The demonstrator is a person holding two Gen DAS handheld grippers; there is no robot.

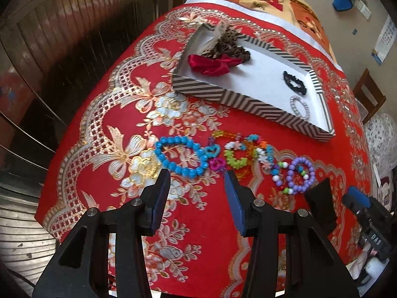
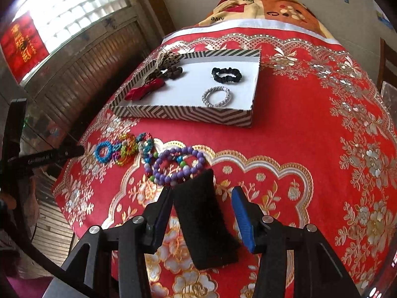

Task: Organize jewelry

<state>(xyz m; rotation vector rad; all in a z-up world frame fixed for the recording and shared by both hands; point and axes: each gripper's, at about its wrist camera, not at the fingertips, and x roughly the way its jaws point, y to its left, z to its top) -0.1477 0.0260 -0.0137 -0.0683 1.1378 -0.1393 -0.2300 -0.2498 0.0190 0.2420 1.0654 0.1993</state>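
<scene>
A striped tray [image 1: 248,101] [image 2: 188,115] on the red tablecloth holds a red scrunchie [image 1: 211,63] [image 2: 145,90], brown and leopard scrunchies [image 1: 230,47] [image 2: 171,70], a black scrunchie [image 1: 295,82] [image 2: 227,74] and a silver bracelet [image 1: 299,106] [image 2: 215,96]. In front of it lie a blue bead bracelet [image 1: 181,155] [image 2: 104,151], colourful bracelets [image 1: 245,154] [image 2: 134,145] and purple bead bracelets [image 1: 299,175] [image 2: 177,165]. My left gripper [image 1: 197,183] is open just before the blue bracelet. My right gripper [image 2: 202,191] is open, with a black pad [image 2: 203,218] [image 1: 321,203] lying between its fingers.
The red floral tablecloth [image 2: 310,149] covers the table. A patterned blanket [image 2: 260,10] lies beyond the tray. A wooden chair [image 1: 369,96] stands at the right. The table's left edge [image 1: 49,173] drops to a wooden floor.
</scene>
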